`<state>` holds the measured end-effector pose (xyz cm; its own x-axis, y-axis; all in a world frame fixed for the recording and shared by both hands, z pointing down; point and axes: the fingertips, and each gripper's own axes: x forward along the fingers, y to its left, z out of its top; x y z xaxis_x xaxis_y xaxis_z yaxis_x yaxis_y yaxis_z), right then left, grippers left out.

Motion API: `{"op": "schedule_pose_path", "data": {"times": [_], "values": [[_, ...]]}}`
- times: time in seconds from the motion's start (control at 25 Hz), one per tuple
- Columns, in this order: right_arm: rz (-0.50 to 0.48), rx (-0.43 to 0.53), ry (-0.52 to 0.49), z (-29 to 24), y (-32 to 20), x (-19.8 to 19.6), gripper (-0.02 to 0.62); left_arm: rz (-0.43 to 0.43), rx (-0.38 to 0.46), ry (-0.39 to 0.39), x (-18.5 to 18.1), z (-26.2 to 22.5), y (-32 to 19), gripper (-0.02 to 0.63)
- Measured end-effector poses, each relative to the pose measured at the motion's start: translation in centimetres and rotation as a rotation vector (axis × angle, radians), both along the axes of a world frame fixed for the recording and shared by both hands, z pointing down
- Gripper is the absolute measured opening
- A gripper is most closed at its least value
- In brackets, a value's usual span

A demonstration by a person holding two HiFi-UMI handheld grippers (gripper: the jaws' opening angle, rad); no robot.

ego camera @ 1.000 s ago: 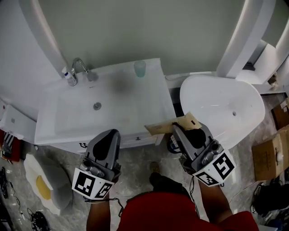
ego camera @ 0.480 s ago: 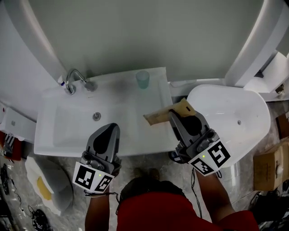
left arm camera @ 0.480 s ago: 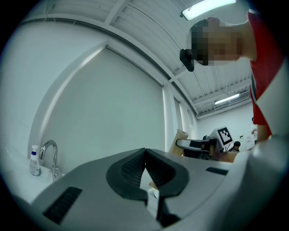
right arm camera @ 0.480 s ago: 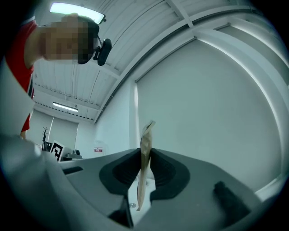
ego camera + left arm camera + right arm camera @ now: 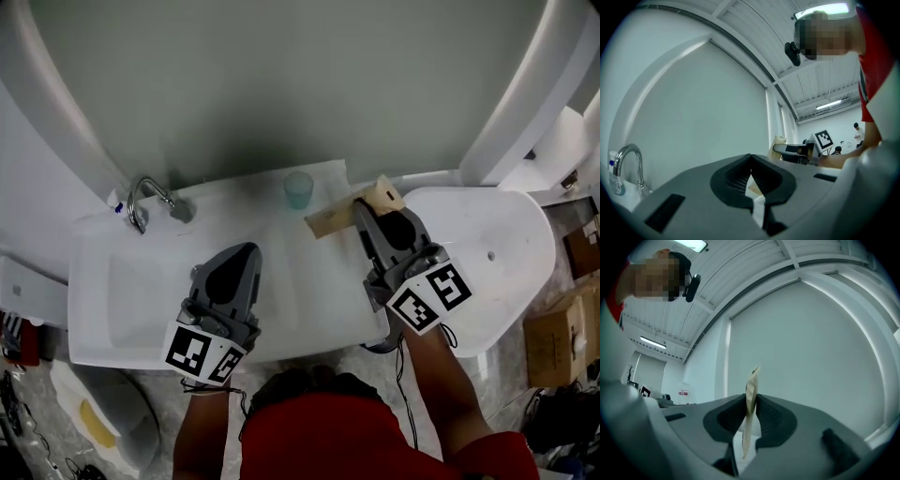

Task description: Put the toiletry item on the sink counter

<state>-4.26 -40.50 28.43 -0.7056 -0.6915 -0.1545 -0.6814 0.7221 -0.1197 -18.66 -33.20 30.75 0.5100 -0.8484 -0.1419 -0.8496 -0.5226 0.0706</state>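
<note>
Right gripper (image 5: 362,212) reaches forward off my right forearm, angled up and to the left, jaws pinching a tan packet (image 5: 334,221) edge-on. Packet is flat, thin, kraft-brown and slightly creased. It sticks out left of the jaws over the back right corner of the white sink counter (image 5: 309,281), near a pale green cup (image 5: 299,188); can't tell if it touches. Left gripper (image 5: 249,255) hovers over the counter front, jaws pressed together, nothing in them.
</note>
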Motion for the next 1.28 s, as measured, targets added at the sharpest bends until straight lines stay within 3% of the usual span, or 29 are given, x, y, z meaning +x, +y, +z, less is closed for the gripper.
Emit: {"op": "schedule_pose_path", "data": {"times": [0.36, 0.72, 1.28], "values": [[0.095, -0.034, 0.014, 1.5, -6.9, -2.3, 0.074, 0.056, -0.014, 0.011, -1.7, 1.1, -6.6, 0.017], [0.124, -0.089, 0.096, 6.4, -13.8, -4.5, 0.074, 0.030, -0.021, 0.022, -1.5, 3.1, -12.2, 0.017], [0.083, -0.181, 0.193, 14.5, -18.4, -7.2, 0.075, 0.047, -0.111, 0.008, 1.3, 7.9, -18.2, 0.017]]}}
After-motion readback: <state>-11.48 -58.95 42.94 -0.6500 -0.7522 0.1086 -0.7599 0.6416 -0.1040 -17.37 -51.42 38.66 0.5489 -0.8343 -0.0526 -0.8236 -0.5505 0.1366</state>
